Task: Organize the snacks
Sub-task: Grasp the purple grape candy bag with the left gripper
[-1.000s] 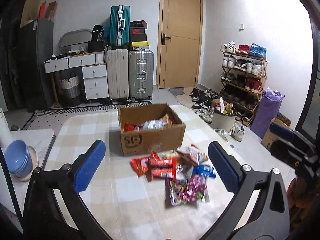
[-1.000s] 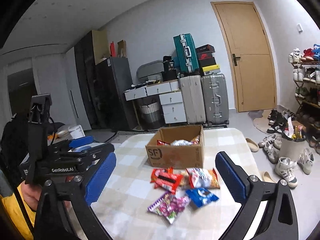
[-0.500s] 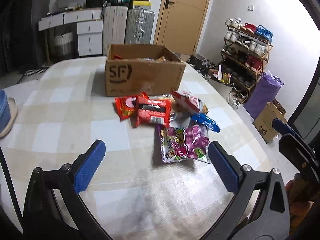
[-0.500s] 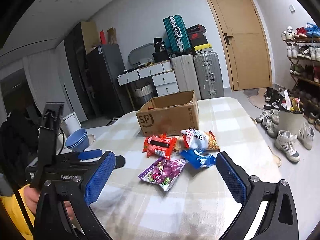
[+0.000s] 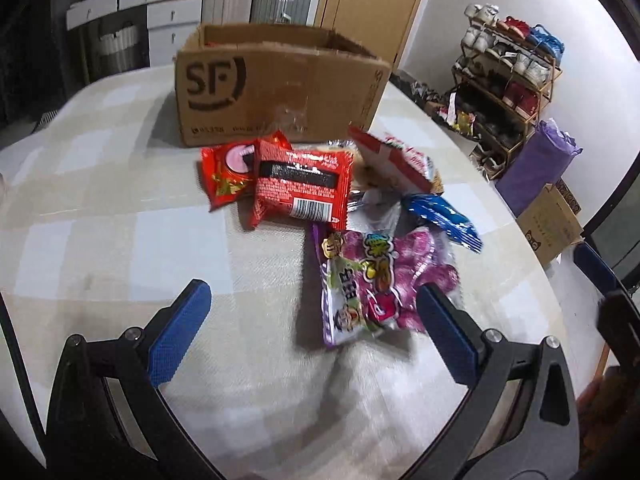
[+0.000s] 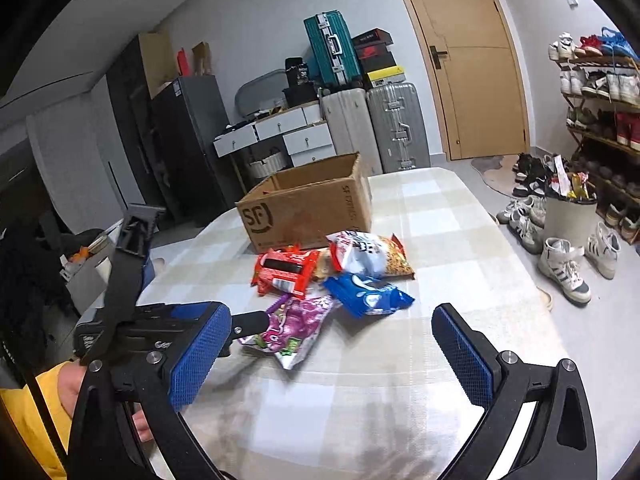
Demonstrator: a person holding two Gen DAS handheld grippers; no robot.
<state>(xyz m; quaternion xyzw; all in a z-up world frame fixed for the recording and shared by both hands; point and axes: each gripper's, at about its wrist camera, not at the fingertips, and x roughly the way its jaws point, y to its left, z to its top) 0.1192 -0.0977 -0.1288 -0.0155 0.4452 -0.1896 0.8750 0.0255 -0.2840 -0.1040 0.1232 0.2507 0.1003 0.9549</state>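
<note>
A brown SF cardboard box stands on the checked tablecloth. In front of it lie several snack packs: a red pack with a barcode, a smaller red pack, a white-and-red bag, a blue pack and a purple candy bag. My left gripper is open and empty, low over the table, with the purple bag just ahead between its fingers. My right gripper is open and empty, nearer the table's front edge.
The left gripper's body shows at the left of the right wrist view, close to the purple bag. Suitcases and drawers stand behind the table. A shoe rack, a purple bag and loose shoes are on the right.
My left gripper has come down and forward toward the snack pile, so the purple bag is now between its fingers. The right gripper has also moved closer and lower. Both stay open.
</note>
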